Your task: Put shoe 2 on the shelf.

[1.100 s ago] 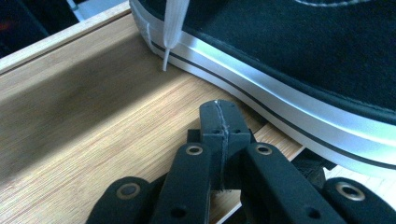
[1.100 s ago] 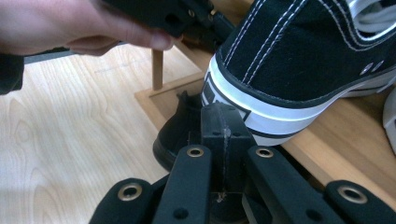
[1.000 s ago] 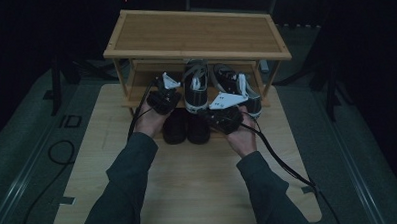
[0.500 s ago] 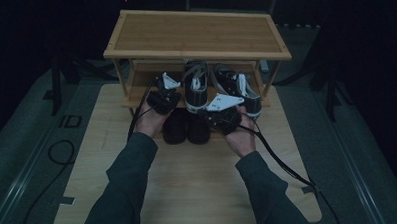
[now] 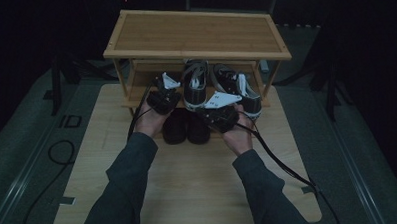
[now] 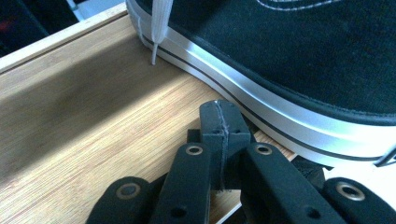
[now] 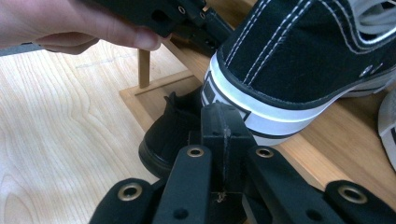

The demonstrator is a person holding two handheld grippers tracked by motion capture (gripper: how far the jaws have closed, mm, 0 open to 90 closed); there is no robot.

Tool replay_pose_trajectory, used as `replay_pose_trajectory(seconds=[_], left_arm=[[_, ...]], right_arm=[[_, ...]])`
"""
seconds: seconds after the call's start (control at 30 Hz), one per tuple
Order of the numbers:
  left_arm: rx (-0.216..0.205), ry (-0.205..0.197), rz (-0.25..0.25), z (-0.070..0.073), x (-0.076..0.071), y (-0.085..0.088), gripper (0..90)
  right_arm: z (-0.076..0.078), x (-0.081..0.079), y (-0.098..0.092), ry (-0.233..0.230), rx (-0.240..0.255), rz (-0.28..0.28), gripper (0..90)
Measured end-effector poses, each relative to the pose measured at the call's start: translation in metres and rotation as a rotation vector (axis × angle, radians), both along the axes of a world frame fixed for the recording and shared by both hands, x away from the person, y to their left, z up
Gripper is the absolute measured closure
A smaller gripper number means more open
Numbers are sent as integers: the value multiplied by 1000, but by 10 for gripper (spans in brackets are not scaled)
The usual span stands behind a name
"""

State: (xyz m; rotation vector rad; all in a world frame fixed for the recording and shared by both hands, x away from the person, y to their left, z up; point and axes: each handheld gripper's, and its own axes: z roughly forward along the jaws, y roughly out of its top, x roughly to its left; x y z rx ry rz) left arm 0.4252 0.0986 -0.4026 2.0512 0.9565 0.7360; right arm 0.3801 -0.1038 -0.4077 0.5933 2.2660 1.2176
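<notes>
- The right gripper (image 5: 220,114) sits slightly nearer the black sneaker (image 5: 194,87) on the rack than a second ago.
- The left gripper (image 5: 162,96) barely shifts.

- A light wooden table (image 5: 189,187) carried a bamboo shoe rack (image 5: 196,34) at its far edge.
- Two black-and-white sneakers (image 5: 195,84) sat on the rack's lower shelf (image 6: 84,135).
- A dark pair of shoes (image 5: 186,126) stood on the table, just before the rack.
</notes>
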Motion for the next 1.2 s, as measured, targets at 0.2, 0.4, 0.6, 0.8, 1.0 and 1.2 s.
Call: replay_pose_trajectory(seconds=[0.2,0.4,0.6,0.8,1.0,1.2], left_arm=[[-1,-1,2,0,0,0,900],[-4,3,5,0,0,0,900],[-7,3,4,0,0,0,900],[-20,-1,6,-1,0,1,900],[9,8,1,1,0,2,900],[8,11,-1,1,0,3,900]], right_arm=[[0,1,2,-5,-6,-3,900],[0,1,5,-18,-15,-11,900],[-1,1,2,-10,-21,-4,900],[-2,0,-11,6,-32,3,900],[-3,-6,-27,34,-30,23,879],[0,-13,-43,43,-11,29,880]])
